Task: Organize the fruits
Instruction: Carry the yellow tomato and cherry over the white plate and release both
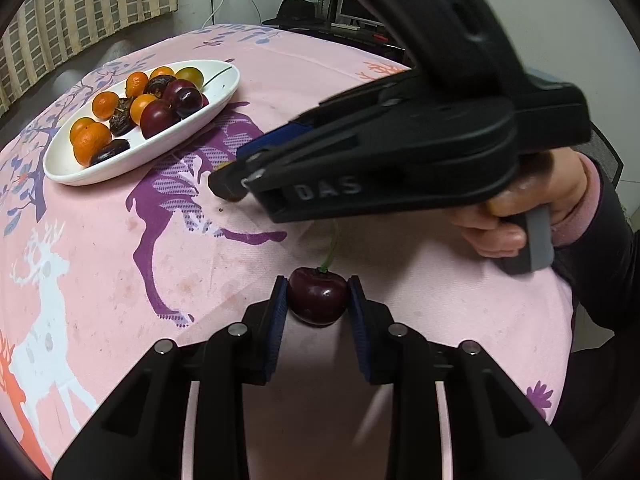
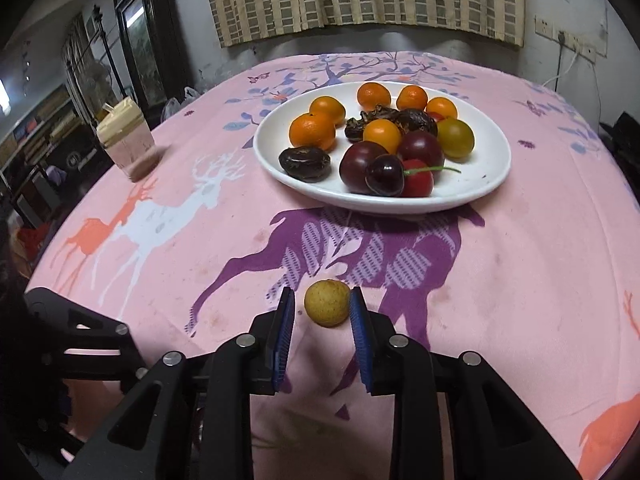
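A dark red cherry [image 1: 318, 295] with a green stem sits on the pink cloth between the blue pads of my left gripper [image 1: 318, 300]; both pads touch its sides. A small yellow fruit [image 2: 327, 302] lies on the cloth between the pads of my right gripper [image 2: 322, 312]; there are small gaps on both sides, so it is open around it. The right gripper also shows in the left wrist view [image 1: 228, 186], low over the cloth. A white oval plate [image 2: 484, 184] holds several oranges, plums, dates and a cherry; it also shows in the left wrist view [image 1: 68, 168].
The round table carries a pink cloth with deer prints [image 2: 160, 216]. A pink and cream container [image 2: 126, 142] stands at the far left of the table. A curtain and wall sockets are behind the table.
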Available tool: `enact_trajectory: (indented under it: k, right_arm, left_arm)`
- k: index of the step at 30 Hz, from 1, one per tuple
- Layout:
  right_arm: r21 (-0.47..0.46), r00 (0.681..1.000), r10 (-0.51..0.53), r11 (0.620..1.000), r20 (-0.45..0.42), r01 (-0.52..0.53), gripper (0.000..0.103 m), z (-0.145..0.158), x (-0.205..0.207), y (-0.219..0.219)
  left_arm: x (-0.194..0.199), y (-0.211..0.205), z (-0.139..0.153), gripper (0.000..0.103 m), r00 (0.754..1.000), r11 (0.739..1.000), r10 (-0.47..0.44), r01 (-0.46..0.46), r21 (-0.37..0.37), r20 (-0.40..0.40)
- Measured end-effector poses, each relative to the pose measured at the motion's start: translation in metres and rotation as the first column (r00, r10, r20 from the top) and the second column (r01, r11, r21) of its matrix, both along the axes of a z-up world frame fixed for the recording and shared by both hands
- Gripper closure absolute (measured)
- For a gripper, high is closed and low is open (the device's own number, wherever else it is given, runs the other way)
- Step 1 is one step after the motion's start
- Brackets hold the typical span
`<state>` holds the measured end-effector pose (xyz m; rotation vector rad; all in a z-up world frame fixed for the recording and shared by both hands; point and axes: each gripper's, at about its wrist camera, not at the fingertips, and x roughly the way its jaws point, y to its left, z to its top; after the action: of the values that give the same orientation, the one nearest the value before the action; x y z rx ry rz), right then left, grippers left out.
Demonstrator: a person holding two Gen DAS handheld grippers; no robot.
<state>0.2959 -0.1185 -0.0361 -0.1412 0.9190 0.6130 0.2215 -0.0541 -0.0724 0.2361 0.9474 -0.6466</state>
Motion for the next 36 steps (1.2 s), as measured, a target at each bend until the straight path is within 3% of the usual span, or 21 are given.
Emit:
enact_trajectory:
  k: [3,9,15,22,25,29,32,36]
  right_arm:
    - [-0.024,0.999,-0.002,1.0,-0.041,0.001,0.073,-0.01,0.005,0.003]
    - [-0.086,1.0,0.016,0.996,0.019,-0.015,0.076,-0.01,-0.002,0.01]
    - [0.015,1.0,-0.023,1.0,-0.016,0.023,0.076,-0.001,0.001,-0.007]
    - [0.128,0.995,-0.071,0.99,0.07,0.061,0.077,0.037,0.007,-0.021]
    - [0.158,0.984,-0.109,0.984,0.138,0.087,0.077,0.061,0.022,-0.022]
    - [0.218,0.967,-0.182,0.965,0.179,0.142,0.077,0.079,0.058,-0.023]
    - [0.223,0.959,-0.223,0.958,0.175,0.182,0.077,0.076,0.092,-0.02]
    - [0.205,0.96,-0.25,0.953,0.129,0.221,0.076,0.057,0.127,-0.019]
  left_arm:
    - [0.0,0.002,0.0,0.073,1.0,1.0,0.008,-0.008,0.001,-0.003]
    - [-0.001,0.002,0.0,0.073,1.0,1.0,0.011,-0.011,0.004,-0.002]
    - [0.001,0.011,0.003,0.073,0.998,0.998,0.058,-0.058,-0.002,0.0]
    - [0.021,0.035,0.036,0.073,0.987,0.988,0.152,-0.151,-0.029,0.049]
    - [0.044,0.049,0.066,0.073,0.971,0.977,0.211,-0.207,-0.043,0.114]
    - [0.094,0.068,0.097,0.073,0.922,0.939,0.343,-0.332,-0.09,0.177]
    - [0.139,0.077,0.102,0.073,0.887,0.903,0.428,-0.414,-0.114,0.174]
    - [0.189,0.078,0.089,0.073,0.852,0.866,0.5,-0.494,-0.075,0.157]
